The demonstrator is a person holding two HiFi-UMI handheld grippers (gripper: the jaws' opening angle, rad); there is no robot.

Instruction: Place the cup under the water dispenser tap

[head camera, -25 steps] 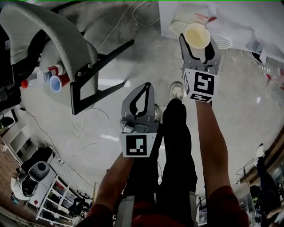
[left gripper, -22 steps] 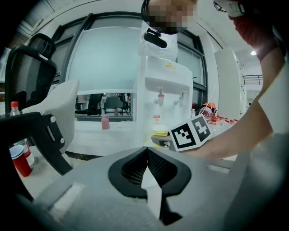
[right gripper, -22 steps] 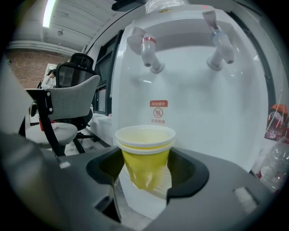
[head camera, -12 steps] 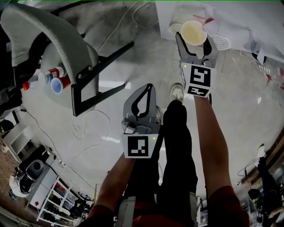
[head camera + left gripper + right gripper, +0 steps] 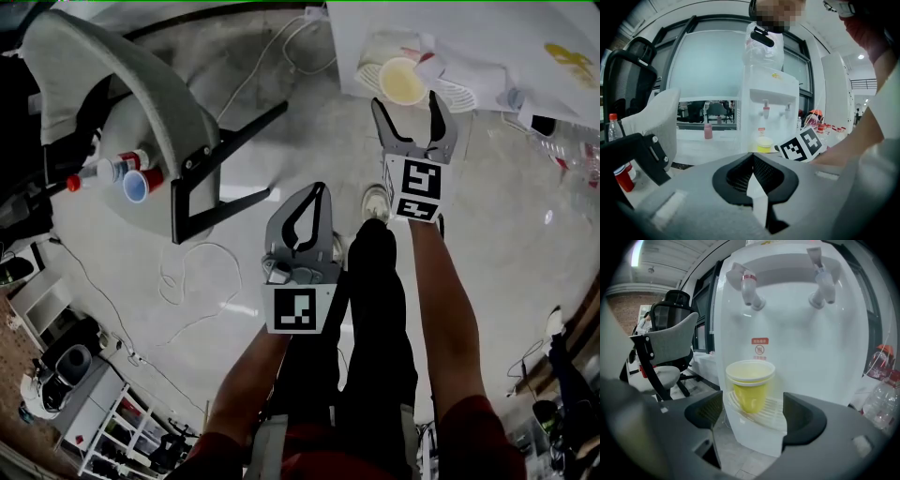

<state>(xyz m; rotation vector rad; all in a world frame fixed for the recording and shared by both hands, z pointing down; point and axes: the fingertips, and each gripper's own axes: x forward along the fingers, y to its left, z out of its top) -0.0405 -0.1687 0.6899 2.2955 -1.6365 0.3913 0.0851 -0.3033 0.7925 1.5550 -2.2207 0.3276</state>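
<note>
A yellow paper cup (image 5: 750,385) stands upright on the white drip tray (image 5: 774,411) of the water dispenser (image 5: 787,319), roughly below its red-banded tap (image 5: 749,287). My right gripper (image 5: 752,417) has just been opening. Its jaws now stand wide on either side of the cup, and the pads are clear of it. From above, the cup (image 5: 403,82) sits just beyond the right gripper (image 5: 404,99). My left gripper (image 5: 313,189) hangs lower and to the left, shut with nothing in it, and points toward the dispenser (image 5: 768,108).
A grey office chair (image 5: 122,103) stands at the left, with a bottle and a blue-rimmed cup (image 5: 137,184) beside it. A cable (image 5: 187,272) loops over the floor. Clear plastic bottles (image 5: 881,404) lie right of the dispenser, which has a second tap (image 5: 819,289).
The right gripper carried the cup a little forward to the drip tray, then spread its jaws off it. The left gripper stayed put.
</note>
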